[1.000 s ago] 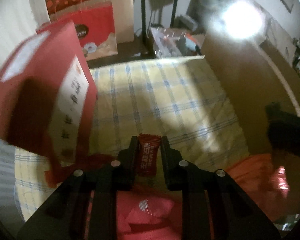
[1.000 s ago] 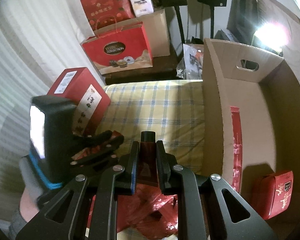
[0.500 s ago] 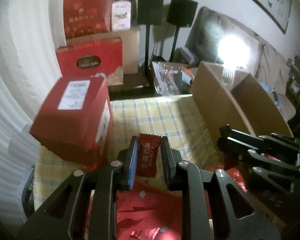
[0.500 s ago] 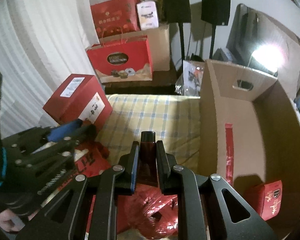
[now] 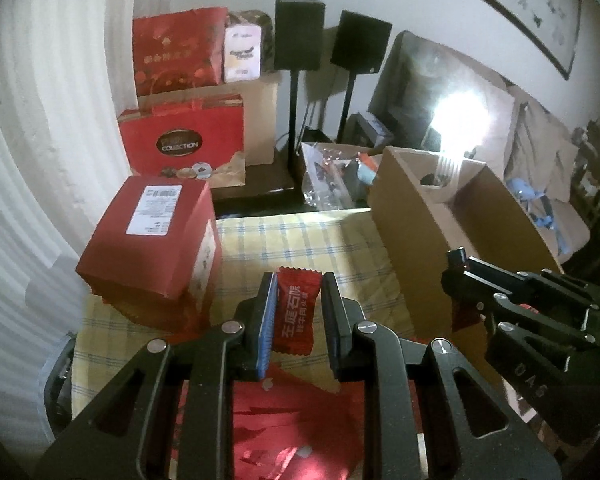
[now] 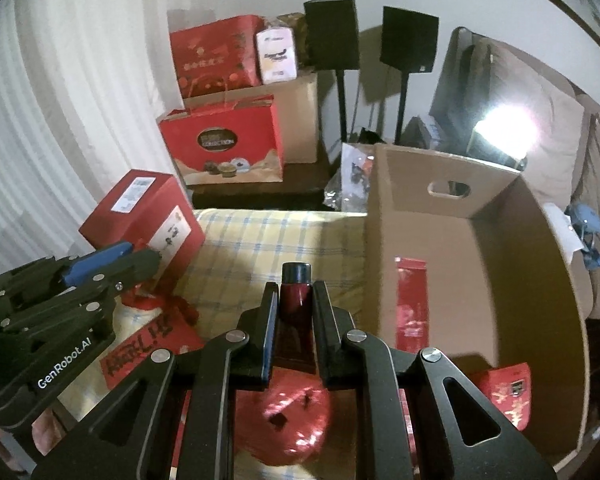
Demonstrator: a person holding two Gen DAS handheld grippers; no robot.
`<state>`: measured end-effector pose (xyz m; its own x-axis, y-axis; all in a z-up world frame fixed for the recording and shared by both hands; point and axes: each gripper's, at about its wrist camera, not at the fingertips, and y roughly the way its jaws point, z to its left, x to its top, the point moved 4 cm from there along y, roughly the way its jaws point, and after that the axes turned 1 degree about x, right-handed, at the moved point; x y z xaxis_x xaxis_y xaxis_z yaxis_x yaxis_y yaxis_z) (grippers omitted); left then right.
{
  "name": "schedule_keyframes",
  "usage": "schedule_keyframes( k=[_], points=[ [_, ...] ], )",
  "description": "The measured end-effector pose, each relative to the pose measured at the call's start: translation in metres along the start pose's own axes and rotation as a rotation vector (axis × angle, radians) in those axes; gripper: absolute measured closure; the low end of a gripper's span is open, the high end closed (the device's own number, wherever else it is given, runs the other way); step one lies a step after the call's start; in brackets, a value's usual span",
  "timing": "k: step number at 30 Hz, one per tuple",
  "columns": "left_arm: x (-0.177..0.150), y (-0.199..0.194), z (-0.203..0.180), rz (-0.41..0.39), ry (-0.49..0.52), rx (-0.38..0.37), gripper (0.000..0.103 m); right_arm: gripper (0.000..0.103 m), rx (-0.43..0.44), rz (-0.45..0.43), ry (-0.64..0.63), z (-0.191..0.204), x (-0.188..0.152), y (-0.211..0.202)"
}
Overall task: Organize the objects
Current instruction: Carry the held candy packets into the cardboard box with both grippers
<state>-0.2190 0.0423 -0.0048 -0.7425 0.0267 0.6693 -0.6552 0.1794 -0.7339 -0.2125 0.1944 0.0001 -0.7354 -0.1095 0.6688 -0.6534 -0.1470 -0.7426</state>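
- A bare stretch of checked tablecloth (image 6: 276, 236) lies open in the middle, between the red carton (image 6: 140, 216) on the left and the cardboard box (image 6: 472, 256) on the right.
- The cardboard box has an open top; its near wall stands upright beside the cloth, and a red packet (image 6: 506, 394) lies in its near corner, with floor free around it.
- The left gripper (image 5: 298, 308), clamped on a red candy wrapper (image 5: 296, 314), and the right gripper (image 6: 296, 306), clamped on a dark red tube (image 6: 296, 300), hang side by side above red bags (image 6: 296, 420) that crowd the near cloth.
- Gift bags (image 5: 182, 146) and speaker stands (image 5: 296, 120) stand beyond the far table edge.
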Motion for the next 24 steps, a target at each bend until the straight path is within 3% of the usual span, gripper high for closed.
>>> schedule_keyframes(
  k=[24],
  points=[
    [0.008, 0.007, -0.084, -0.002, 0.051, -0.033, 0.083, 0.088, -0.071, -0.043, 0.074, -0.081, -0.005, -0.045]
  ],
)
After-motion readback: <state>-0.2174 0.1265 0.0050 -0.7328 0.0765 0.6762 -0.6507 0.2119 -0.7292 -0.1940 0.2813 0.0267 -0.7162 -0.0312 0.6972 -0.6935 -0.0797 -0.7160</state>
